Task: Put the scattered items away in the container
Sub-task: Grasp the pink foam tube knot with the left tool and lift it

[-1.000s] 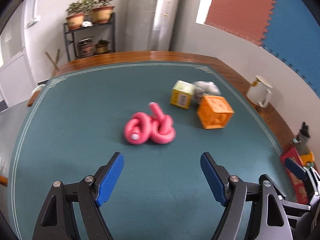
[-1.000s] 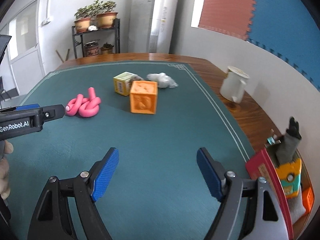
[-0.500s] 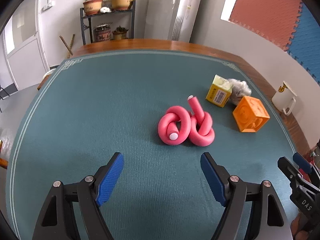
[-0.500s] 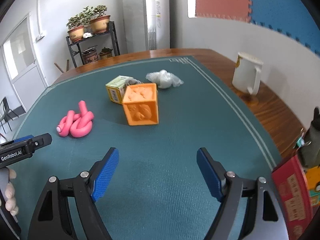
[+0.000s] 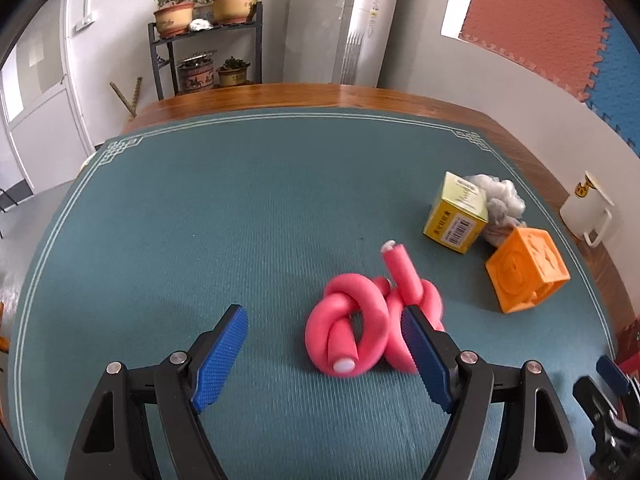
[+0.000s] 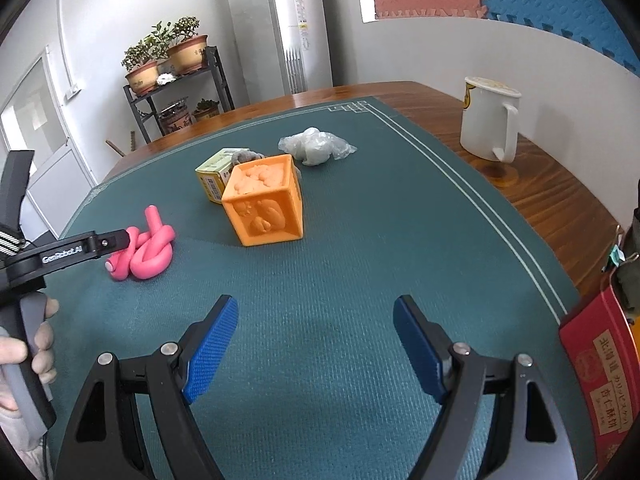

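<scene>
On the green table mat [image 6: 360, 280], left of the red tin [image 6: 596, 364], the knotted pink foam tube [image 5: 368, 320], yellow carton [image 5: 456, 220], orange cube [image 6: 266, 204] and plastic wad [image 6: 316, 146] all lie untidied, left gripper [image 5: 324, 354] and right gripper [image 6: 316, 344] both spread and empty

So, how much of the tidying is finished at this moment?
Some things already sit in the red container. Nothing is held: the left gripper is open with the pink foam twist partly between its jaws, and the right gripper is open. The orange cube, yellow box and plastic bag remain.
</scene>
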